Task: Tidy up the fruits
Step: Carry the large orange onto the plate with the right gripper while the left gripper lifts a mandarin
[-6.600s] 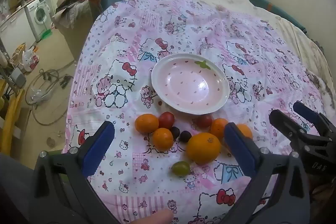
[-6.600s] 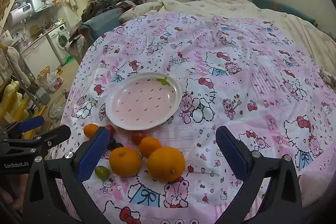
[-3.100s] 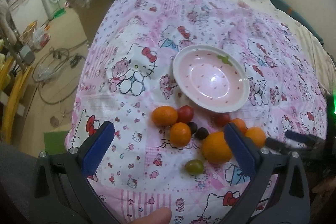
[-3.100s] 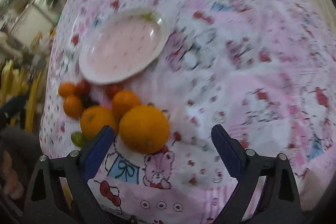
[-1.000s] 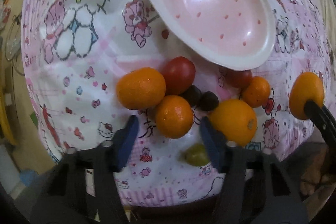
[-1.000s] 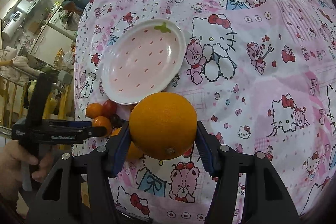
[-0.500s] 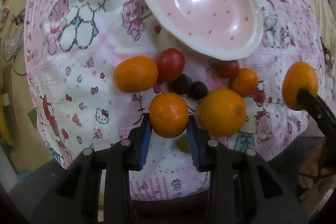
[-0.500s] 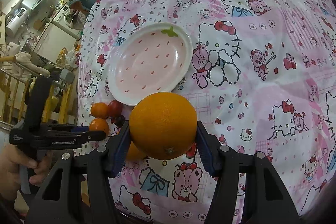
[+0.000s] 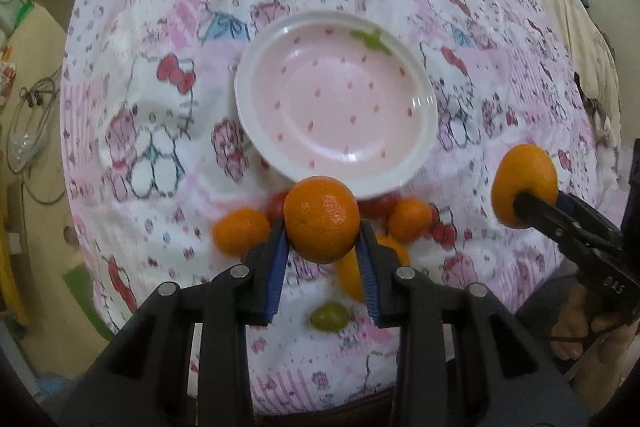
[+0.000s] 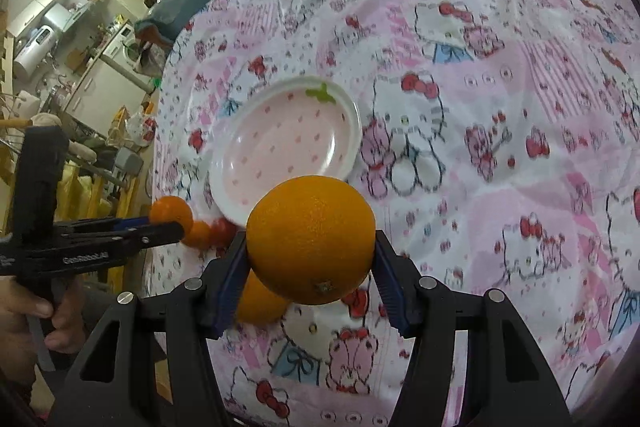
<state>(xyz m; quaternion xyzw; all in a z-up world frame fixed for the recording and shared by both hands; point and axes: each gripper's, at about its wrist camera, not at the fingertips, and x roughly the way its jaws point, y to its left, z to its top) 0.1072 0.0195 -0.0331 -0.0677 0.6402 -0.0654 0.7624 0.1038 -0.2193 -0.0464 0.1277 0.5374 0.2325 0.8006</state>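
Left gripper, having just closed, is clamping a small orange lifted above the pile, while right gripper is gripping a large orange, so the empty plate is awaiting both.

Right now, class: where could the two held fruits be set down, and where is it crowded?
Free: the whole plate, nothing in it, and the bare quilt on its right. Crowded: the strip along the plate's near rim, where the loose fruits cluster under the held mandarin.
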